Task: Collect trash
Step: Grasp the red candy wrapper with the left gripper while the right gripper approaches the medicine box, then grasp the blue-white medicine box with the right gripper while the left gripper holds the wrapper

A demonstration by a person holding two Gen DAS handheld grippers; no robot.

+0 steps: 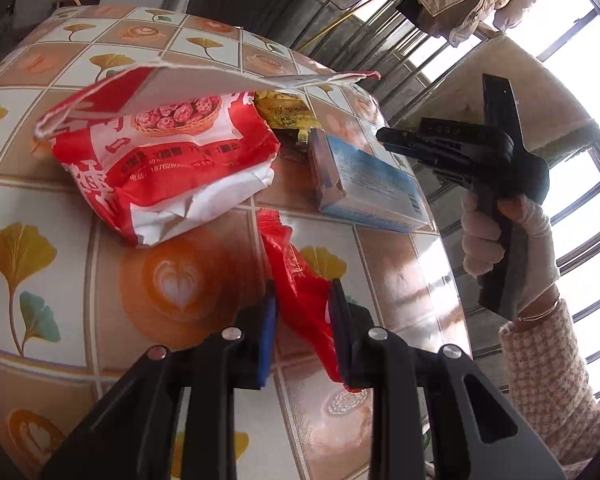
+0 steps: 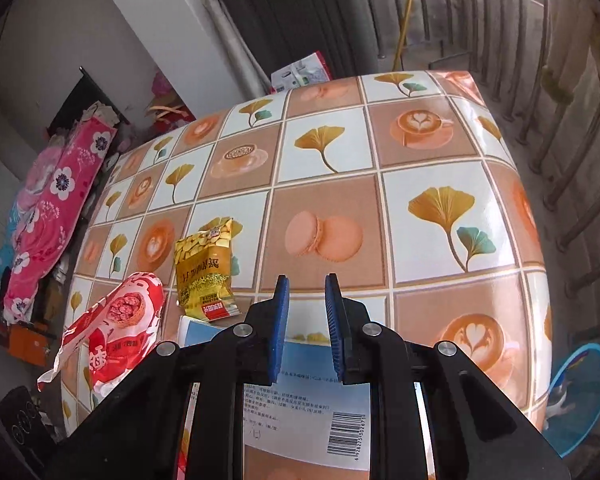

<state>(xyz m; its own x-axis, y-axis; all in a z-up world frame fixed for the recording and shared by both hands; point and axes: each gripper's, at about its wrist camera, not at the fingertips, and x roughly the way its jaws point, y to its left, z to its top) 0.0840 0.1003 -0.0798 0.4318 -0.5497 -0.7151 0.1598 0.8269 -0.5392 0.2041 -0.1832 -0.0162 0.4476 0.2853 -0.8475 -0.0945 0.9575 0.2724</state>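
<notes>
Pinching a crinkly red plastic wrapper (image 1: 300, 292), light and slippery, the left gripper (image 1: 303, 316) clamps its middle, while the right gripper (image 2: 307, 320) hovers, jaws apart and empty, above a pale blue cardboard box (image 2: 308, 420).

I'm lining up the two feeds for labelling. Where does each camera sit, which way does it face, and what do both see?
Left wrist: on the left gripper, looking down across the table; its fingers pinch a red wrapper; the gloved right hand and right gripper show.
Right wrist: on the right gripper, tilted down over the blue box, jaws empty.
Shared: red-and-white bag, yellow packet, blue box.
</notes>
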